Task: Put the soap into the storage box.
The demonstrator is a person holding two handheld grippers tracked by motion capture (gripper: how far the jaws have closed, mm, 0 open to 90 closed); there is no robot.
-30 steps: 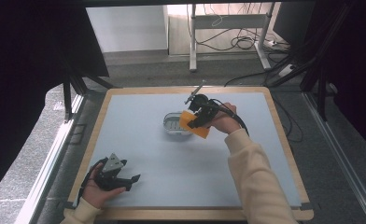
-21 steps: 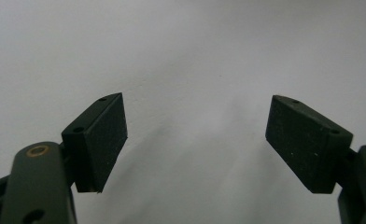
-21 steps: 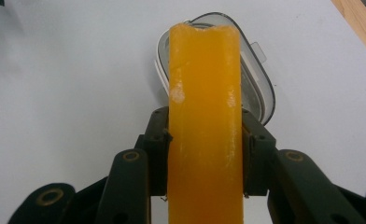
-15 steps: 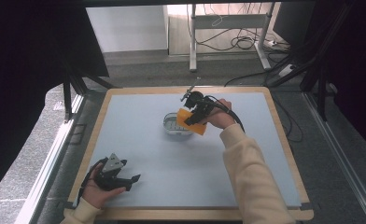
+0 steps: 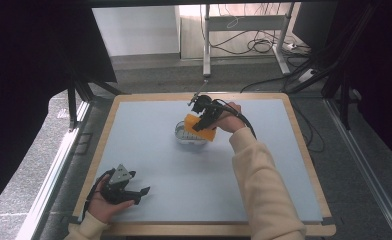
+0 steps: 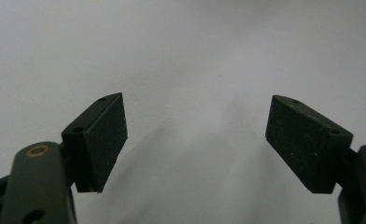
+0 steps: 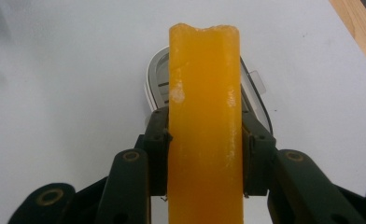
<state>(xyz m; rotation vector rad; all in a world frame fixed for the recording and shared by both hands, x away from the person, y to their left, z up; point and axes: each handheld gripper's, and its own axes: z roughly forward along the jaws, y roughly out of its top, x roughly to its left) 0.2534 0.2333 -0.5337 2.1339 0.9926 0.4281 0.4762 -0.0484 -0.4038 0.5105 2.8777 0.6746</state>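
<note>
Grippers apart on the pale table [image 5: 149,125], one idle, one holding.
Left gripper [image 5: 134,192] rests low near the front edge, jaws spread wide with nothing between them. Farther right, the right gripper [image 5: 204,120] has its jaws clamped tight on an orange sponge [image 7: 204,121], held over a small metal tray [image 5: 186,136] mid-table, sponge edge just above the rim.

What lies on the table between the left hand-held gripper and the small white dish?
Nothing: in the high view, only bare table lies between the left hand-held gripper and the white dish.
</note>
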